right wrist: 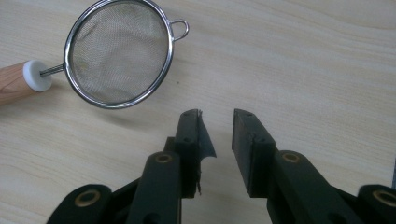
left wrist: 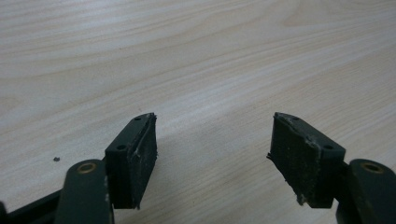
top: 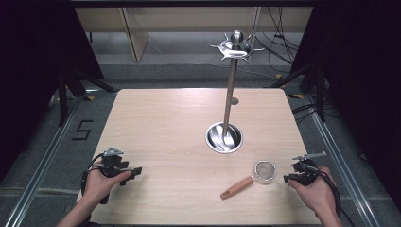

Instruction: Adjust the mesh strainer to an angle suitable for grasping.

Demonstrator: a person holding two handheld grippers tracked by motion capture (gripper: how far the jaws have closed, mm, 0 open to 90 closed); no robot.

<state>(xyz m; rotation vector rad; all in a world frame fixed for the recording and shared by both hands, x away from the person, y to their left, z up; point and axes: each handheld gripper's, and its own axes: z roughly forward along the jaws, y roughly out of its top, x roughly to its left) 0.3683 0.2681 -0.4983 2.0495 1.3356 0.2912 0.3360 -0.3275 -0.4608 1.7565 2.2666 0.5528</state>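
Right tongs (top: 289,178) sit at the near right of the counter (top: 165,123), jaws at a narrow gap with nothing between them; the right gripper view (right wrist: 218,135) shows bare wood in the gap. Strainer (top: 265,170) lies flat just beside them, not touching. High view: its wooden handle (top: 237,187) points toward the near edge and away from the right hand (top: 316,193). Right gripper view adds detail: mesh bowl (right wrist: 119,53) up and left of the jaws, small wire loop (right wrist: 180,29) on the rim, white collar (right wrist: 36,75) where the handle joins.

Left tongs (top: 134,172) are at the near left, well apart from the strainer. Left gripper view (left wrist: 212,154): jaws wide, just wood grain between.

High view alone gives the stand (top: 230,94), a pole with a hooked top rising from a round steel base (top: 224,137) behind the strainer.
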